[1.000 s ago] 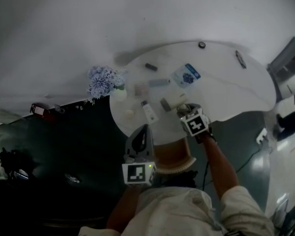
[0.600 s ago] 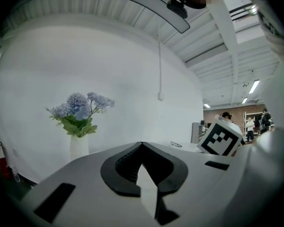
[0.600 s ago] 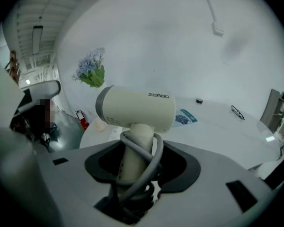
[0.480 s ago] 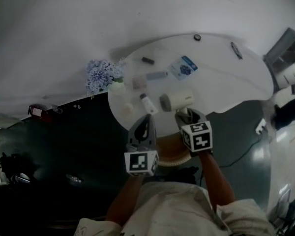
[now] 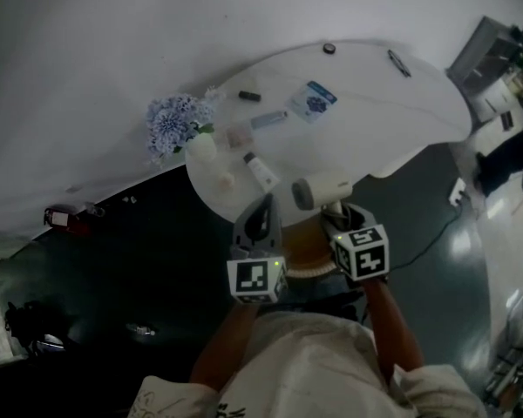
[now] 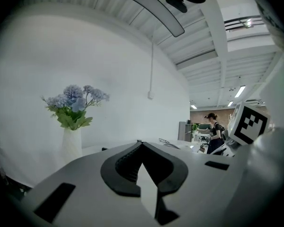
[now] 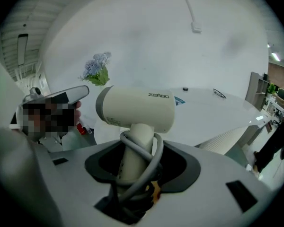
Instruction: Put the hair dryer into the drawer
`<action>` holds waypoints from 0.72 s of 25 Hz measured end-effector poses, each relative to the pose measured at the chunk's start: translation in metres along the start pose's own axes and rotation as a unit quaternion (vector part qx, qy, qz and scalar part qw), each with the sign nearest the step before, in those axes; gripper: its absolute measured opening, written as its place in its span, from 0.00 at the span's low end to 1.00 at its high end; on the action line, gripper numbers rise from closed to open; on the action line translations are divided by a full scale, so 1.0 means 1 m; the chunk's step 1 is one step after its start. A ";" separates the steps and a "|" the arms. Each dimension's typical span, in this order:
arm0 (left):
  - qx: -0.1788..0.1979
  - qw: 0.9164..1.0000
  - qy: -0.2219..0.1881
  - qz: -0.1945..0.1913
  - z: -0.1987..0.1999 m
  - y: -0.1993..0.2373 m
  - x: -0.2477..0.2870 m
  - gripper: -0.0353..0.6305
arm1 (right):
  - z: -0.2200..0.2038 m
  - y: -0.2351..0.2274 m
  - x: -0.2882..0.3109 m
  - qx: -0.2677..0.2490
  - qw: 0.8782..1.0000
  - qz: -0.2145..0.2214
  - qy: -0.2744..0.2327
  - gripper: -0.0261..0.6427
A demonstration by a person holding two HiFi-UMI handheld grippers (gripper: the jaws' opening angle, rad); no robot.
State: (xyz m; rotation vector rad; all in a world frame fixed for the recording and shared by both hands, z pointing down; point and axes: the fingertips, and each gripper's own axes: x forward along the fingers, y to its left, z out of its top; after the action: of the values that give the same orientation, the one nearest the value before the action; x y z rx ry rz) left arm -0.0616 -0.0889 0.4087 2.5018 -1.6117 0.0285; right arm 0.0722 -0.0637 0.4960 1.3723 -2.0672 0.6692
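Right gripper view: the right gripper [image 7: 136, 162] jaws clench the hair dryer [image 7: 138, 109] by its upright handle at the near edge of the table [image 7: 217, 110], barrel crosswise, grey-ringed end pointing left; the left gripper [image 6: 141, 146] jaws are closed, empty.

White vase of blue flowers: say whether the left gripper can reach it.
Probably yes: the empty left gripper faces the white vase of blue flowers, nothing tall stands between, but its shut jaws must open first.

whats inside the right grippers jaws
The handle of a cream plastic hair dryer, with its grey cord looped round it, clamped in the right gripper. The handle's lower end and the rest of the cord are hidden down between the jaws.
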 end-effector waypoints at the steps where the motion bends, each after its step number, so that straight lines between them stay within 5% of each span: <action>1: -0.002 1.000 0.002 -0.004 -0.002 -0.001 -0.001 0.06 | -0.007 0.000 -0.003 0.002 1.000 -0.005 0.005 0.36; 18: -0.005 0.999 0.010 -0.052 -0.024 -0.030 -0.017 0.06 | -0.117 0.017 -0.029 0.025 0.990 -0.028 0.136 0.36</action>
State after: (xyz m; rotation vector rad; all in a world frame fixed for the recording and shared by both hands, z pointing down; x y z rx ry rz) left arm -0.0396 -0.0576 0.4271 2.5650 -1.4693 0.0325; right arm 0.0867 0.0400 0.5586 1.2821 -1.8028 0.8387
